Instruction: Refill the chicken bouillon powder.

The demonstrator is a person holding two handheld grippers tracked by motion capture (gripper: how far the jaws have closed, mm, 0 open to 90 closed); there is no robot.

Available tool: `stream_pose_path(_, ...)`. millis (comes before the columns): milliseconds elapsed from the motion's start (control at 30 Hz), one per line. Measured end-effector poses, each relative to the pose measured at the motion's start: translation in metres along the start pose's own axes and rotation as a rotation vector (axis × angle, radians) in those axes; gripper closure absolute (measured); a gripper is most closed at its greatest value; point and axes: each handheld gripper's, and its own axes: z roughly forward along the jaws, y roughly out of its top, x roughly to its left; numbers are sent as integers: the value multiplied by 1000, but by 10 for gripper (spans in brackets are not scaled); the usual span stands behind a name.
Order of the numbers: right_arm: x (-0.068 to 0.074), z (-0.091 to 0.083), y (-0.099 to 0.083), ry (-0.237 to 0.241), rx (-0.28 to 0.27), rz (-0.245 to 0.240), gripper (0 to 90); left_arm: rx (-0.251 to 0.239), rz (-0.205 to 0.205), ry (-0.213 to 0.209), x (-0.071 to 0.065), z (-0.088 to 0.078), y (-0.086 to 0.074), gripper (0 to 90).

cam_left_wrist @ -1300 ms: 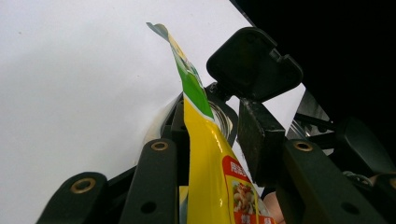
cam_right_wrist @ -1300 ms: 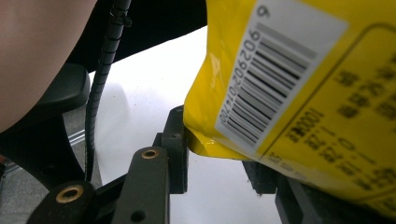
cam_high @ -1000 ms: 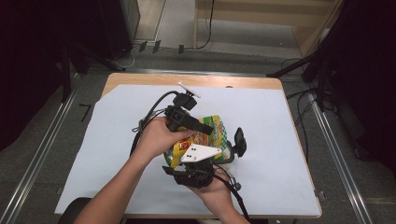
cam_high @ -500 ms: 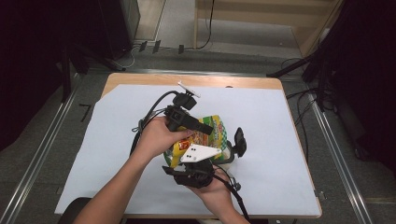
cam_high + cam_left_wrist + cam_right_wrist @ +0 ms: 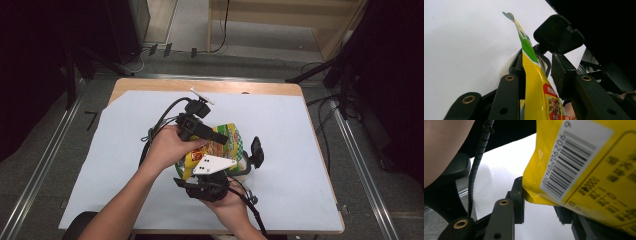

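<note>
On my left, the left gripper [image 5: 220, 136] sits over the far end of the yellow snack bag [image 5: 226, 141], my hand wrapped around its body. Looking along its jaws, I see the yellow snack bag [image 5: 534, 82] rising edge-on between the two black jaws, its green-trimmed end pointing up and away from me; the jaws stand narrow on either side of it, but I cannot tell whether the pads press on the foil.

The bag lies mid-sheet on the white table cover [image 5: 300, 150], between my two grippers, its long axis running from the near gripper toward the far one, slightly tilted.

On my right, the right gripper [image 5: 212, 175] comes in from the near edge, its grey plate on top. In its own view the bag's bottom corner [image 5: 534, 196], barcode side facing the camera, sits between the jaws, the left pad touching the sealed edge. Its jaws are narrow; a firm pinch I cannot confirm.
</note>
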Motion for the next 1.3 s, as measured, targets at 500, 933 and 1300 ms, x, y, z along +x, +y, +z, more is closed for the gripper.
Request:
stream_pose_path(500, 2, 0, -1, -8, -14, -1, 661, -2, 10, 6, -3, -1, -1, 693)
stream_pose_path(933, 2, 1, -2, -14, -26, -4, 661, 1, 20, 10, -4, -1, -1, 693)
stream_pose_path(1300, 4, 1, -2, -16, -29, -2, 660, -1, 26, 15, -6, -1, -1, 692)
